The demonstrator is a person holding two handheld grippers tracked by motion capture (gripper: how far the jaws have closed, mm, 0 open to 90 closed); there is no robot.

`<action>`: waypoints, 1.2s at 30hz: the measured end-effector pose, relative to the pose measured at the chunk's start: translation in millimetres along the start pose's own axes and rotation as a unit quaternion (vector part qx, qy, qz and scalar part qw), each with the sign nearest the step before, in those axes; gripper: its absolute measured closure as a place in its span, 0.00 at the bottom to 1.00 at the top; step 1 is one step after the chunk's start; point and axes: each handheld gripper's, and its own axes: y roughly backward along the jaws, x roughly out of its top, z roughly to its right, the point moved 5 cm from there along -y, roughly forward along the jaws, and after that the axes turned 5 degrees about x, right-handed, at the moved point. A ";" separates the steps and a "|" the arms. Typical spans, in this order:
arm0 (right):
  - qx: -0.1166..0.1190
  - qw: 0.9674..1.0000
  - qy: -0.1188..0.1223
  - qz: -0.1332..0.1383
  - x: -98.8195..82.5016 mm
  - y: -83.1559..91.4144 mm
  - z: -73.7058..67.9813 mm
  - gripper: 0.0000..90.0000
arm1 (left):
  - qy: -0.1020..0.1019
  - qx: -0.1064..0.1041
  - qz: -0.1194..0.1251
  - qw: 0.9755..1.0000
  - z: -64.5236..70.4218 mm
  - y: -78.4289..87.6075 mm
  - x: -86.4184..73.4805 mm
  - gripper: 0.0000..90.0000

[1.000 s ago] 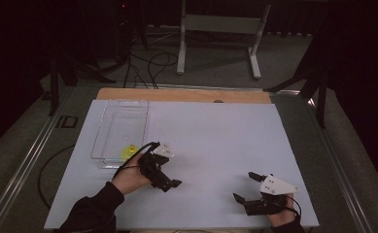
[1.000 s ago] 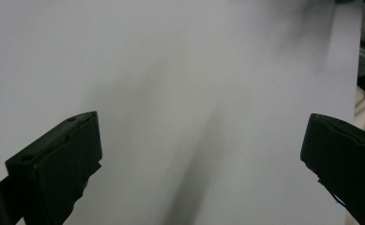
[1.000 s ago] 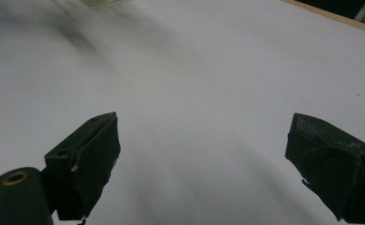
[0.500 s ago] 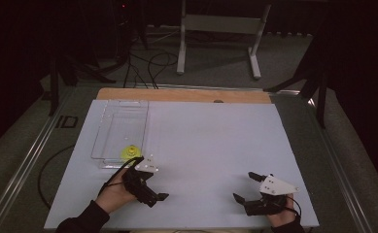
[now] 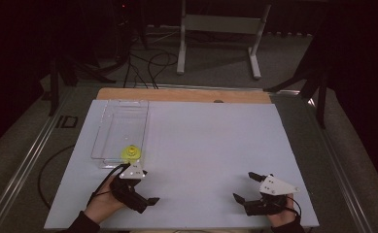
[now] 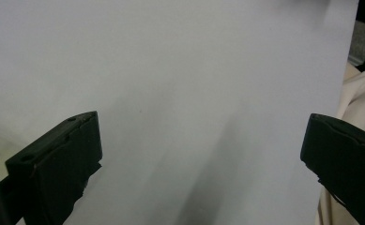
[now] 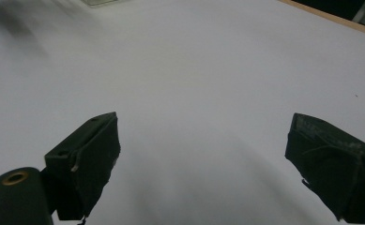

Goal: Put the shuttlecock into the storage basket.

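**Both grippers empty at near edge, yellow piece in clear tray**

On the table (image 5: 201, 145) I see a pale white sheet covering most of the top, with a wood strip bare along the far edge. Dark room around it: black drapes, a white metal stand (image 5: 220, 29) on the floor past the table, loose cables near it. Grey floor on both sides.

Clear plastic tray (image 5: 113, 121) sits at the far-left part of the sheet, long axis running away from me, near to far. Yellow round piece (image 5: 129, 153) lies inside it at the near end, close to the near wall. Looks like a flat disc seen from above; too small to tell any pointing direction or a long axis.

My left gripper (image 5: 145, 201) is at the near-left edge, just in front of the tray's near wall, apart from it, jaws aimed toward the table's right. Left gripper view has its jaws spread wide, nothing between them, just white sheet; a bit of pale sleeve at the right edge.

My right gripper (image 5: 243, 187) is at the near-right edge, well apart from the tray, jaws aimed left and away. Right gripper view: jaws spread wide, nothing held, tray corner (image 7: 102, 2) at the top edge.
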 end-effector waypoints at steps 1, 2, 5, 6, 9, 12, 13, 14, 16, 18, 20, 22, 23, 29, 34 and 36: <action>0.000 1.000 0.000 0.000 -0.1 0.0 0.1 0.12 | 0.001 0.004 0.001 1.000 -0.6 0.9 -2.0 0.00; 0.000 1.000 -0.001 0.001 -0.1 0.0 0.0 0.12 | 0.004 0.006 0.004 1.000 -1.1 1.6 -4.1 0.00; -0.001 1.000 0.000 0.001 0.2 0.5 -0.2 0.12 | 0.015 0.010 0.011 1.000 -3.4 4.1 -11.2 0.00; 0.000 1.000 -0.001 0.001 0.1 0.5 -0.1 0.12 | 0.017 0.013 0.015 1.000 -4.3 5.5 -13.3 0.00; 0.000 1.000 0.000 0.000 -0.3 0.1 0.1 0.12 | 0.032 0.023 0.028 0.999 -6.7 9.4 -18.5 0.00; 0.000 1.000 0.000 -0.001 -0.2 -0.1 -0.2 0.12 | 0.051 0.038 0.048 0.997 -10.3 12.6 -23.1 0.00; 0.000 1.000 0.000 -0.001 -0.3 -0.2 -0.1 0.12 | 0.056 0.043 0.060 0.996 -11.6 14.1 -24.2 0.00; 0.000 1.000 0.000 -0.001 -0.4 -0.1 0.0 0.12 | 0.058 0.047 0.070 0.995 -12.4 15.3 -25.3 0.00; 0.000 1.000 0.000 -0.002 -0.6 -0.2 0.2 0.12 | 0.057 0.061 0.087 0.993 -13.1 16.9 -27.7 0.00; 0.000 1.000 0.000 -0.002 -0.6 -0.3 0.1 0.12 | 0.059 0.067 0.090 0.992 -13.8 16.7 -30.5 0.00; 0.001 1.000 0.000 -0.002 -0.7 -0.4 0.0 0.12 | 0.066 0.071 0.094 0.991 -14.6 15.5 -33.0 0.00; 0.002 1.000 0.000 -0.002 -0.8 -0.4 0.0 0.12 | 0.073 0.084 0.095 0.989 -16.0 14.6 -35.2 0.00; 0.001 1.000 0.001 -0.002 -0.9 -0.5 0.1 0.12 | 0.077 0.093 0.098 0.988 -16.4 14.4 -36.1 0.00; 0.002 1.000 0.001 -0.003 -0.9 -0.6 -0.1 0.12 | 0.087 0.127 0.100 0.983 -17.9 13.8 -41.7 0.00; 0.002 1.000 0.002 -0.002 -0.6 -0.2 -0.6 0.12 | 0.094 0.144 0.113 0.979 -20.6 14.9 -43.3 0.00; 0.003 1.000 0.001 -0.003 -0.8 -0.3 -0.5 0.12 | 0.094 0.146 0.115 0.978 -20.3 15.8 -42.9 0.00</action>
